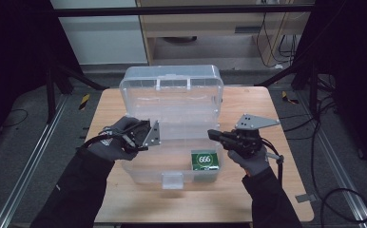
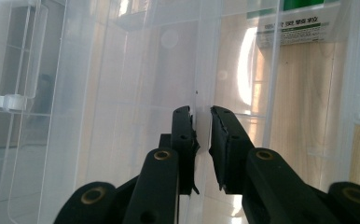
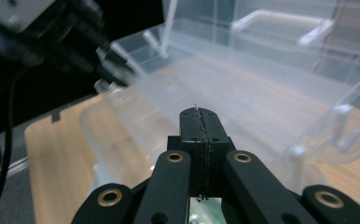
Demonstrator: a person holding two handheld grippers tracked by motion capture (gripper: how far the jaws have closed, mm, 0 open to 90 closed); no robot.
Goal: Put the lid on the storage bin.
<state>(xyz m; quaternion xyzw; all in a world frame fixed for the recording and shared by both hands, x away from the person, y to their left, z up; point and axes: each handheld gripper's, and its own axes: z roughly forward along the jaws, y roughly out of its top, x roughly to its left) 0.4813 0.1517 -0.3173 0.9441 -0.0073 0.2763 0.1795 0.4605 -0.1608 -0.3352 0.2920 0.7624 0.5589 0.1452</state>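
Table (image 1: 124, 199) is carrying my clear plastic box (image 1: 172, 99), lid standing open, green pack (image 1: 204, 160) sitting inside front-right. I'm pinching the box's left wall with my left gripper (image 2: 202, 122); right gripper (image 3: 200, 122) is hovering clamped tight, holding nothing.
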